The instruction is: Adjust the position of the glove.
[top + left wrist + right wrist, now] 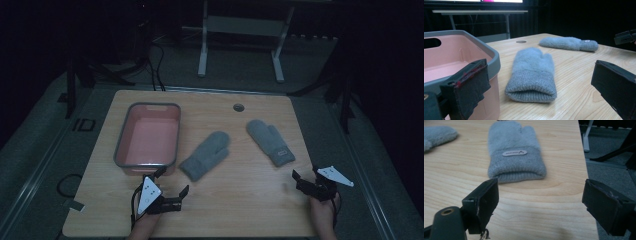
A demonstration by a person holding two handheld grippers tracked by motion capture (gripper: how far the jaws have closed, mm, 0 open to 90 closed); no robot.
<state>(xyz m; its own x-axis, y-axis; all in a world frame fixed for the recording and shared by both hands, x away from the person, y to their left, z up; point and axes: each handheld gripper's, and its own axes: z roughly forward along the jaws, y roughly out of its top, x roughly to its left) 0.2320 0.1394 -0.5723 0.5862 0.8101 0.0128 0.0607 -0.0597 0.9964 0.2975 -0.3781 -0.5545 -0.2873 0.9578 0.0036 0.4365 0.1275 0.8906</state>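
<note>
Grey wool mitten (pixel 531 75) lies just ahead of my left claw (pixel 172 187), jaws wide and empty; the pink tub (pixel 491 53) crowds my left jaw and could snag it.

The room was dim. A light wooden table (pixel 250 210) stood on grey carpet (pixel 40 150). Beyond the table stood a white-legged desk frame (pixel 240 40); black cables (pixel 155 65) trailed left of the frame.
</note>
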